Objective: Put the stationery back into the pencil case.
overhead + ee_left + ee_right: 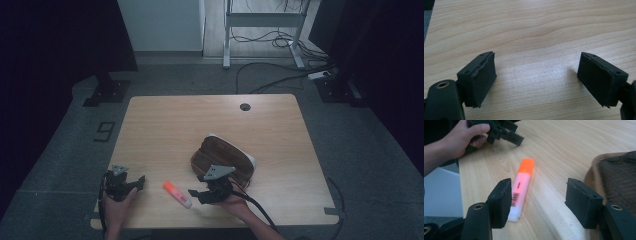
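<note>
An orange-capped highlighter (pixel 177 194) (pixel 522 185) with a pale pink body lies flat near the table's front edge. A brown mesh pouch (pixel 225 157) (pixel 616 175) with a light rim lies to its right. My right gripper (pixel 196 196) (pixel 539 192) hovers low just right of the highlighter. Its jaws stand open, and the pen's white end lies beside the left jaw, touched by neither pad. My left gripper (pixel 137 182) (pixel 536 72) rests at the front left corner, open over bare wood, held by a hand (pixel 461 140).
The wooden table (pixel 200 120) has a round cable hole (pixel 245 107) at its far edge. Beyond it are grey floor, cables and a desk frame (pixel 260 20). The table's edge runs just left of the highlighter in the right gripper view.
</note>
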Available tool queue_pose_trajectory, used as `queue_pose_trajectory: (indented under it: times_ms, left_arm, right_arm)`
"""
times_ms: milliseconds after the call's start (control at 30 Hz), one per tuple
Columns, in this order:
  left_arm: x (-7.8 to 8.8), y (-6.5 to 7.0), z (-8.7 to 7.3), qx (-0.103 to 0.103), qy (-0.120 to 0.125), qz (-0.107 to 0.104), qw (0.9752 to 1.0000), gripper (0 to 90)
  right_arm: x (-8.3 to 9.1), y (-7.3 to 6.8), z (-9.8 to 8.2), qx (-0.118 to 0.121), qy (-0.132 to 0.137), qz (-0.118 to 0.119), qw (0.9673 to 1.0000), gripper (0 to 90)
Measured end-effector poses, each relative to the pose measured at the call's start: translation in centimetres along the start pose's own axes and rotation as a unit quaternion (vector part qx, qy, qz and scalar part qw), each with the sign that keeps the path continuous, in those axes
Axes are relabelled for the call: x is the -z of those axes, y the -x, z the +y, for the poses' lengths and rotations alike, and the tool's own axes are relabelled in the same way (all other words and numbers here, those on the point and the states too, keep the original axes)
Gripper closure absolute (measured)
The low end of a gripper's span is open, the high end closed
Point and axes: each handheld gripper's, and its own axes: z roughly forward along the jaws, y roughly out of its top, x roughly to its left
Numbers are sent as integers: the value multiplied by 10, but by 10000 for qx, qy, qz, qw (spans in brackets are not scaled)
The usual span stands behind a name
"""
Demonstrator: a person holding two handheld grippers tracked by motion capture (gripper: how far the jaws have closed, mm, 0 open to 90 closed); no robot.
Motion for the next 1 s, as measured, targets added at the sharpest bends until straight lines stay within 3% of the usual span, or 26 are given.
queue_pose_trajectory:
  times_ms: [467,1000]
  left_arm:
    - [0,0,0,-1,0,0,10000,150]
    - [0,0,0,0,1,-1,10000,150]
  right_arm:
    - [-24,-21,-8,204,-265,3,9994,408]
    - [-49,-30,-18,327,-620,-61,9975,436]
